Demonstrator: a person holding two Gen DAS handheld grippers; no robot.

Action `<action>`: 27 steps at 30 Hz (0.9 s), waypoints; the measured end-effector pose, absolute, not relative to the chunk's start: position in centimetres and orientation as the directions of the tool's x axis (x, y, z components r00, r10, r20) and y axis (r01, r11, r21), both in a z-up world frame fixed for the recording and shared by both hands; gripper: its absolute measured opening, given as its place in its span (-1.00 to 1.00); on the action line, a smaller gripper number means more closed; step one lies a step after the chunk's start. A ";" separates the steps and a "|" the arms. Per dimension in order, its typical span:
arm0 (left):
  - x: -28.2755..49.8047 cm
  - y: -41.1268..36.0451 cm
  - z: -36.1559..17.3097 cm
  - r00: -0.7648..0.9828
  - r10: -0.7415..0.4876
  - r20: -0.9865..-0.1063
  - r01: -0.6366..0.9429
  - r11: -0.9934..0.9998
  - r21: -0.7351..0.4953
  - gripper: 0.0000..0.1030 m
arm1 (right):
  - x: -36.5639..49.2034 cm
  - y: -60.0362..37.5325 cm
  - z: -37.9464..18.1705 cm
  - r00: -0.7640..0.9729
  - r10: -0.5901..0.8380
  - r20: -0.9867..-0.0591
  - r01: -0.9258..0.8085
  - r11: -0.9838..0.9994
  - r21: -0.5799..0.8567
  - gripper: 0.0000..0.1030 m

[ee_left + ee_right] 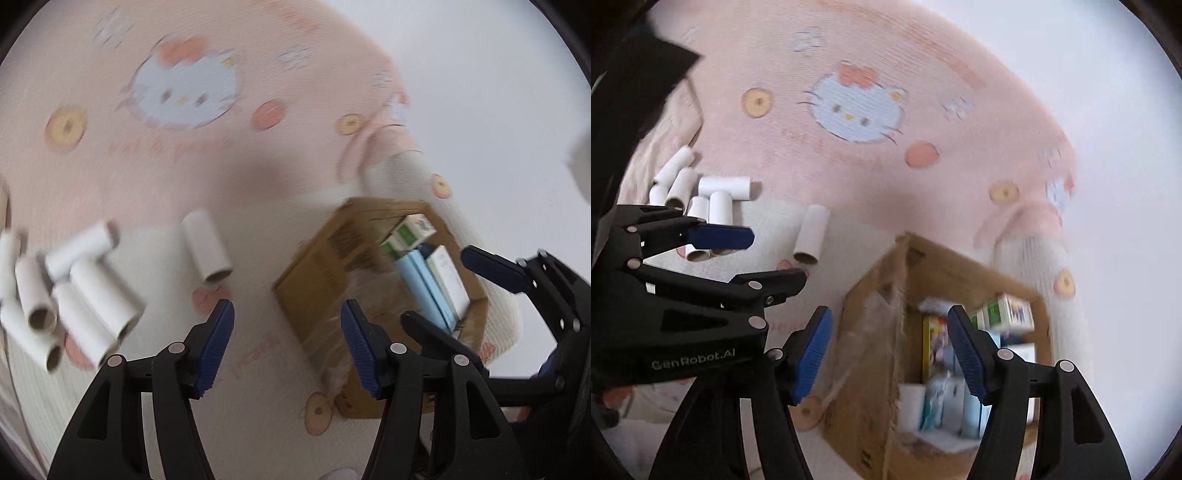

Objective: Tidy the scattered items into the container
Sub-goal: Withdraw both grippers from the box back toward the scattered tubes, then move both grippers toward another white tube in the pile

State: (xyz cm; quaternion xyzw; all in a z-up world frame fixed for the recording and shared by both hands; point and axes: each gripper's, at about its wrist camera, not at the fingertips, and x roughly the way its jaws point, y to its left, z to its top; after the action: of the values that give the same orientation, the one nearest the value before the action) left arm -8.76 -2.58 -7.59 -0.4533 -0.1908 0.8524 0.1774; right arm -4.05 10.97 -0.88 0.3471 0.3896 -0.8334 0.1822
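A bed or soft surface is covered by a pink blanket (pixel 110 162) printed with a cartoon cat, and a pale wall is seen behind it; whether a desk lies under it cannot be told.

Nearest the cameras, the left hand-held gripper (pixel 287 345) is held wide open with nothing between its blue pads, and the right hand-held gripper (pixel 890 350) is likewise spread wide and empty. In the right wrist view the left one is seen from the side, off to the left, its jaws also apart.

Just beyond the right hand-held gripper a cardboard box (pixel 871 332) stands open, already packed with small cartons and a paper tube stood on end (pixel 911 406). The right hand is judged to be the one over the box.

Farther out, to the left of the box, a single paper tube (pixel 207 251) is lying on the blanket, apart from the rest; its long axis runs roughly away from the camera, open end toward the hand-held grippers. It lies ahead and slightly left of the left hand-held gripper, which is judged the nearer of the two.

Farther left still, a heap of paper tubes (pixel 74 299) is piled, touching one another at mixed angles. The tidying is judged partly done, with these tubes yet to be collected.
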 end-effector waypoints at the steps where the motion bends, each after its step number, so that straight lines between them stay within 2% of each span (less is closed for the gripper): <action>1: -8.7 -3.3 -8.1 -0.523 0.472 -0.709 -0.108 -0.862 -0.495 0.25 | -3.8 10.5 -1.4 -0.693 -0.029 -0.720 0.580 -0.616 -0.533 0.22; 8: -7.3 -7.8 -10.4 -0.566 0.371 -0.736 0.003 -0.892 -0.452 0.25 | -0.8 7.1 -4.6 -0.744 -0.142 -0.653 0.640 -0.433 -0.635 0.22; 15: -4.9 -11.4 -13.5 -0.609 0.299 -0.735 0.119 -0.881 -0.458 0.25 | 1.8 5.2 -6.9 -0.729 -0.307 -0.611 0.684 -0.298 -0.666 0.22; 22: -3.9 -14.2 -16.3 -0.597 0.268 -0.756 0.210 -0.857 -0.470 0.25 | 0.2 3.8 -10.2 -0.661 -0.334 -0.672 0.750 -0.321 -0.578 0.23; 27: -4.7 -16.0 -17.9 -0.595 0.273 -0.756 0.275 -0.814 -0.511 0.23 | -0.9 3.0 -11.9 -0.556 -0.443 -0.703 0.828 -0.372 -0.420 0.23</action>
State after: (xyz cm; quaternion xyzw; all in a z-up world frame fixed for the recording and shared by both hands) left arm -4.72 -15.95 -17.94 -0.4500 -0.3046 0.8394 -0.0006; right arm -0.89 3.04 -11.90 0.2460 0.3905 -0.7909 0.4018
